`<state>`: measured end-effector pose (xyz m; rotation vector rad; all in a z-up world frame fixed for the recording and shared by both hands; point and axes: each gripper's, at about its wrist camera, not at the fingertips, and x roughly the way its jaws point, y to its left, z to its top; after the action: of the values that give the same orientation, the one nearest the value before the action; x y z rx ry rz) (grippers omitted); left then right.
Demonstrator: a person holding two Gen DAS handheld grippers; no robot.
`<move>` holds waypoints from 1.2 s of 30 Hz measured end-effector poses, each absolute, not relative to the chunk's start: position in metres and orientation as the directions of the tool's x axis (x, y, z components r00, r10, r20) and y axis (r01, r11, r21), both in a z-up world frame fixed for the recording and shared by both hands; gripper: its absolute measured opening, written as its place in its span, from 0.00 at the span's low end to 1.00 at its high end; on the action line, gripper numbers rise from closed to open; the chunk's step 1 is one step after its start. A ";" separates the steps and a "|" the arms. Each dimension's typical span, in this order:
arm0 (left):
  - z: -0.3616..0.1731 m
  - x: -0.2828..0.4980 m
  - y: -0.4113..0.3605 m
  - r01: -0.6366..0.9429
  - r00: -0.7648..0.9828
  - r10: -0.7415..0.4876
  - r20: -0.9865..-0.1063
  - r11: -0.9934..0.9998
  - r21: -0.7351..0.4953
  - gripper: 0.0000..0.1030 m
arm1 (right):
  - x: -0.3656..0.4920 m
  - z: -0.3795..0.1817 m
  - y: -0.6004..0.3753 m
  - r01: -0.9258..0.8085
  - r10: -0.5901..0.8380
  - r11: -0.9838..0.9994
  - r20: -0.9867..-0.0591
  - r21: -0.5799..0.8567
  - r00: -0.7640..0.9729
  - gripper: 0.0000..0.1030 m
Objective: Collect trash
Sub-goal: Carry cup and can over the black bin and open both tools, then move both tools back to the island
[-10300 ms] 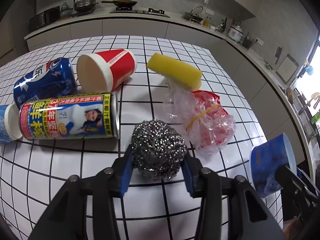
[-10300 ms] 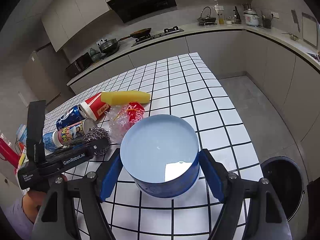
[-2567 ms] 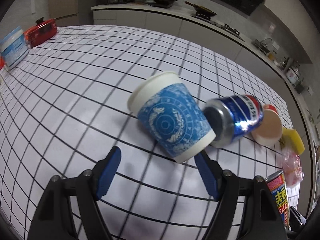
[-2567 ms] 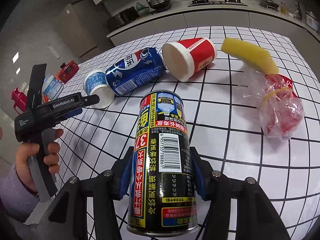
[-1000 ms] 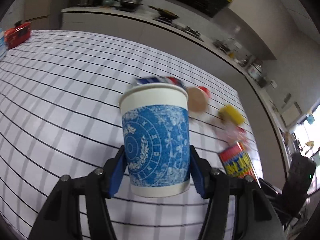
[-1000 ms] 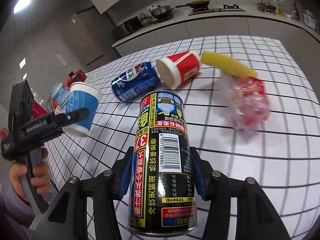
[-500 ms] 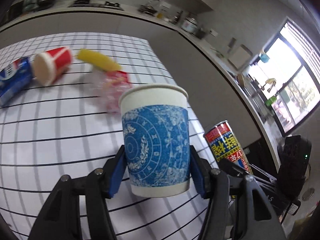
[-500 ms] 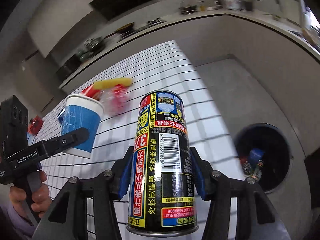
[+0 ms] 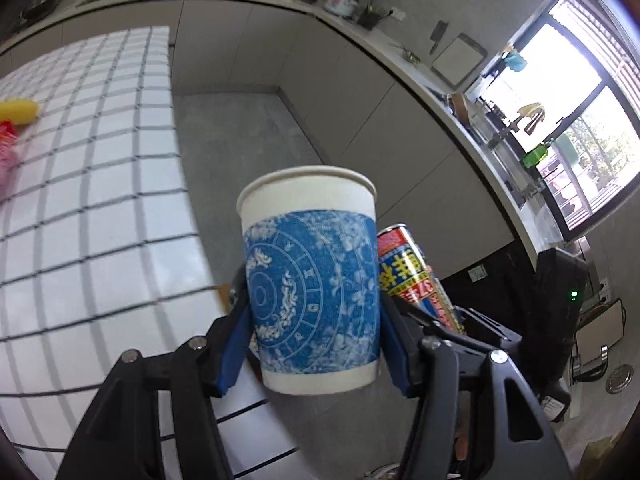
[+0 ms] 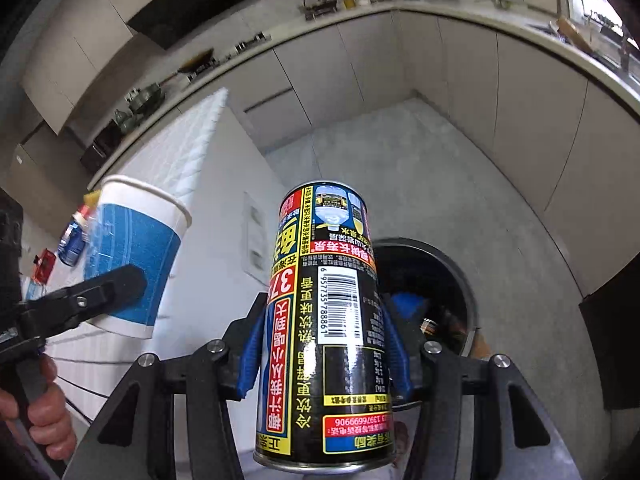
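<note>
The right gripper (image 10: pixel 326 364) jaws clamp an upright drink can (image 10: pixel 326 320); the trash bin (image 10: pixel 460 276) opens just beyond them. The left gripper (image 9: pixel 316 336) jaws clamp a paper cup (image 9: pixel 312 284), farther off.

paper cup (image 9: pixel 312 300): i see white rim and base, blue band with pale circular ornament.
can (image 10: pixel 326 332): i see black with a white barcode, red and yellow panels.
gripper pads (image 10: pixel 250 360): blue, on black arms.
tiled counter (image 9: pixel 88 216): white squares, dark grid lines.
bin (image 10: pixel 460 280): dark rim, something blue inside.
floor (image 10: pixel 400 184): i read it as mottled grey.
</note>
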<state>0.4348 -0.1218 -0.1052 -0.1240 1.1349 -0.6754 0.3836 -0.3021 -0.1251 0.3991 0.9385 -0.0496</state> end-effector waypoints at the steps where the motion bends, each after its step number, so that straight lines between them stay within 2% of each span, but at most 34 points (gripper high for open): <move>1: -0.111 0.436 -0.132 0.426 0.239 -0.542 -0.806 0.804 -0.414 0.58 | 0.387 -0.135 -0.313 0.213 0.137 0.926 -0.805 0.311 0.578 0.53; 14: -0.168 0.445 -0.183 0.305 0.185 -0.326 -0.927 0.916 -0.261 0.61 | 0.445 -0.229 -0.339 0.163 0.223 0.936 -0.884 0.312 0.411 0.54; 16: -0.174 0.447 -0.186 0.287 0.157 -0.301 -0.941 0.925 -0.248 0.63 | 0.450 -0.236 -0.341 0.167 0.214 0.940 -0.896 0.297 0.389 0.65; 19: -0.181 0.450 -0.195 0.265 0.128 -0.280 -0.951 0.934 -0.240 0.71 | 0.457 -0.237 -0.344 0.175 0.204 0.941 -0.900 0.288 0.386 0.69; 23: -0.168 0.446 -0.196 0.280 0.123 -0.311 -0.942 0.922 -0.267 0.72 | 0.453 -0.229 -0.349 0.199 0.180 0.940 -0.896 0.278 0.405 0.69; 29: -0.112 0.434 -0.182 0.325 0.196 -0.411 -0.890 0.884 -0.336 0.72 | 0.441 -0.184 -0.345 0.207 0.127 0.944 -0.863 0.256 0.489 0.69; 36: -0.055 0.415 -0.071 0.310 0.328 -0.467 -0.821 0.874 -0.374 0.72 | 0.436 -0.110 -0.284 0.143 0.144 0.947 -0.781 0.286 0.608 0.69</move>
<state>0.4155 -0.0713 -0.0547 -0.1595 1.1272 -0.5113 0.4358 -0.2839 -0.1099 0.3380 0.9222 0.0003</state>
